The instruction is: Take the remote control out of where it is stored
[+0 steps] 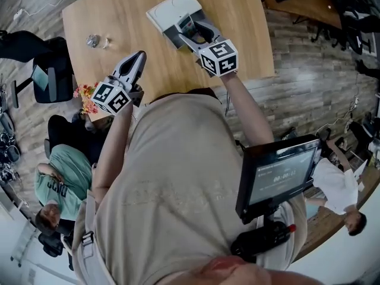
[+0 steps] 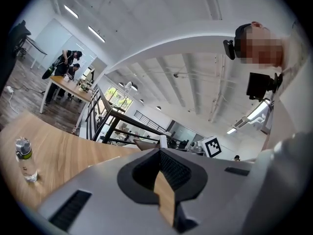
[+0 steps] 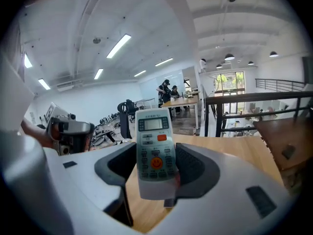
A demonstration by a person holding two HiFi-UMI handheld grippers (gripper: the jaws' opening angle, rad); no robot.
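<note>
The white remote control (image 3: 153,131), with a small screen and orange buttons, stands upright between the pads of my right gripper (image 3: 155,152), which is shut on its lower half. In the head view that gripper (image 1: 190,29) holds the remote (image 1: 187,22) above the table, over the near end of a white box (image 1: 172,8) with a grey part beside it. My left gripper (image 1: 135,61) hangs over the table's near edge, apart from the box. Its jaws meet at the tips with nothing between them (image 2: 159,153).
A small clear bottle (image 1: 93,40) (image 2: 24,158) stands on the wooden table (image 1: 119,16) at the left. Flowers (image 1: 88,97) sit below the table's near edge. A seated person (image 1: 56,183) and black chairs are at the left, and a screen device (image 1: 279,174) is on the wearer's chest.
</note>
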